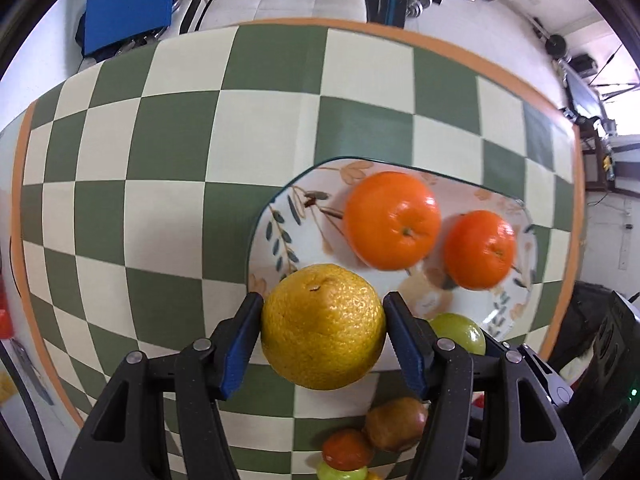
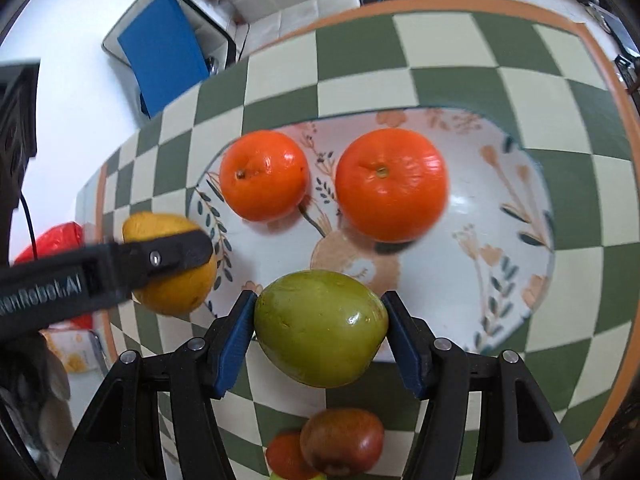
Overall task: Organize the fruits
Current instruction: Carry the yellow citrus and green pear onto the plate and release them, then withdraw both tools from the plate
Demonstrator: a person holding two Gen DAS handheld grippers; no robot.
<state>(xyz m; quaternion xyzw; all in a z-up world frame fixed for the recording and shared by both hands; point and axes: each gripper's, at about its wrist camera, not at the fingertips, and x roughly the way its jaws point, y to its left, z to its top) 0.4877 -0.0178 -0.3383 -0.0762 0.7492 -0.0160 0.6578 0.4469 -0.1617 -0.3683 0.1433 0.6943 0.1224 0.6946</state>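
My left gripper (image 1: pixel 323 326) is shut on a yellow citrus fruit (image 1: pixel 322 325) and holds it over the near left rim of a floral plate (image 1: pixel 280 216). My right gripper (image 2: pixel 320 330) is shut on a green fruit (image 2: pixel 321 328) over the plate's near rim (image 2: pixel 520 312). Two oranges lie on the plate, a larger one (image 1: pixel 392 220) and a smaller one (image 1: pixel 479 249); the right wrist view shows them as the smaller (image 2: pixel 263 175) and the larger (image 2: pixel 391 184). The left gripper with the yellow fruit (image 2: pixel 176 300) shows at the left of the right wrist view.
The plate sits on a green and cream checkered cloth (image 1: pixel 160 152) with an orange border. Small fruits lie on the cloth below the grippers: a brownish one (image 1: pixel 395 423), a red one (image 1: pixel 347 449) and a green one (image 1: pixel 340 473). A blue folder (image 1: pixel 128 0) lies beyond the table.
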